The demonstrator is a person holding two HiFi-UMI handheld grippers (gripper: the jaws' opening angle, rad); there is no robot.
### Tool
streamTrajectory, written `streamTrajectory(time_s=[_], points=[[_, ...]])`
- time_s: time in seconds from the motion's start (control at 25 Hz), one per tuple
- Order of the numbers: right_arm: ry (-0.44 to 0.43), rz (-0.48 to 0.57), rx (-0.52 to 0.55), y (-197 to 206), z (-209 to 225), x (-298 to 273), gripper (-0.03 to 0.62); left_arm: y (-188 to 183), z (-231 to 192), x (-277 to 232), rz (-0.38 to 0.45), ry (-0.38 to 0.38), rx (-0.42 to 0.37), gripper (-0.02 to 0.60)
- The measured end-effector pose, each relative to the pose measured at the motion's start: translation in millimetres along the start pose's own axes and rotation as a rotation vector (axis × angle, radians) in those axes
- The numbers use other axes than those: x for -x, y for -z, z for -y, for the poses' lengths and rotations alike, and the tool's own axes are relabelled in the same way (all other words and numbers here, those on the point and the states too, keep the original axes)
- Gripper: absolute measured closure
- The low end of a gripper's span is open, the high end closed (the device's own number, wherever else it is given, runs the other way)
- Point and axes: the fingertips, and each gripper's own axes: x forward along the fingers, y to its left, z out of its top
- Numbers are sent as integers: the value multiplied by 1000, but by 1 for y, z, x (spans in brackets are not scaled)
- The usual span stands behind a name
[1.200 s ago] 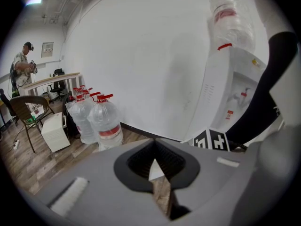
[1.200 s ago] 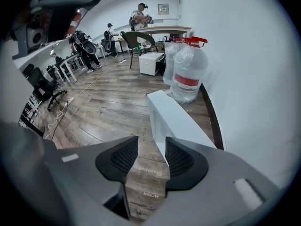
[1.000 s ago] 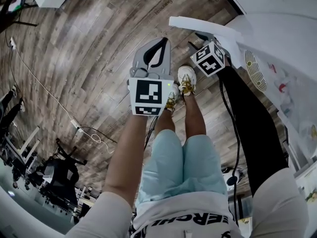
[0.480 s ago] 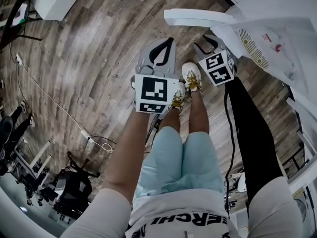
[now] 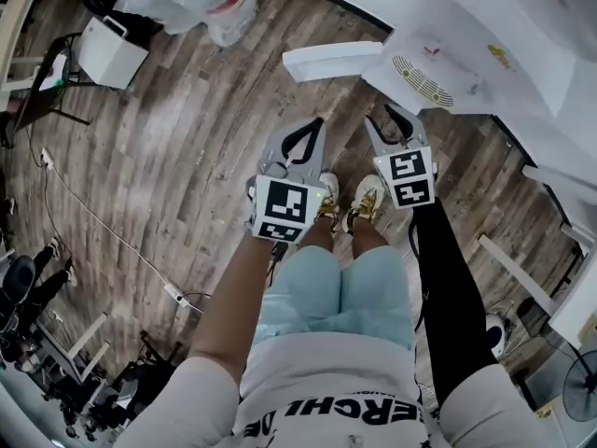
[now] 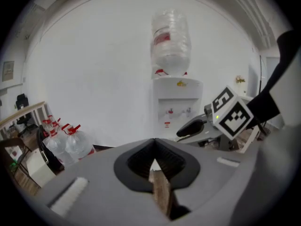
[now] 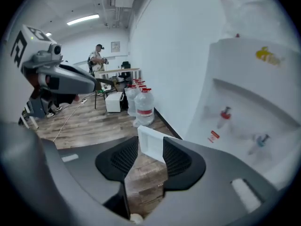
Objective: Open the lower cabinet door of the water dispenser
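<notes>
Left tongs (image 5: 313,127) noted clenched with nothing between them, right tongs (image 5: 386,118) noted parted and empty, both held above the wooden floor (image 5: 177,129), cabinet door (image 5: 331,61) found swung open at the foot of the water dispenser (image 5: 448,59), clear of both tongs.

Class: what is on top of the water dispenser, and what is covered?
A large clear water bottle with a red label stands upside down on the white water dispenser. Its mouth, sunk in the dispenser's top, cannot be seen.
</notes>
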Motion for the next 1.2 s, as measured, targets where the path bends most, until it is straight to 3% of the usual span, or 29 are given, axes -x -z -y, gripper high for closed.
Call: streamTrajectory(time_s=[0.2,0.48,0.6,0.8,1.2], points=[[81,72,-45,-20,9,106,432,-44,43,45,17,7,-16,525],[199,231,-191,-6,24,262,433,-101,146,101,9,18,-141,525],[232,289,-179,-1,20,321,433,-113,184,126,2,3,-147,525],[284,352,-186,21,20,419,432,-124,256,173,60,33,-119,525],[335,426,-171,41,12,512,433,-163,298,229,170,16,-167,525]])
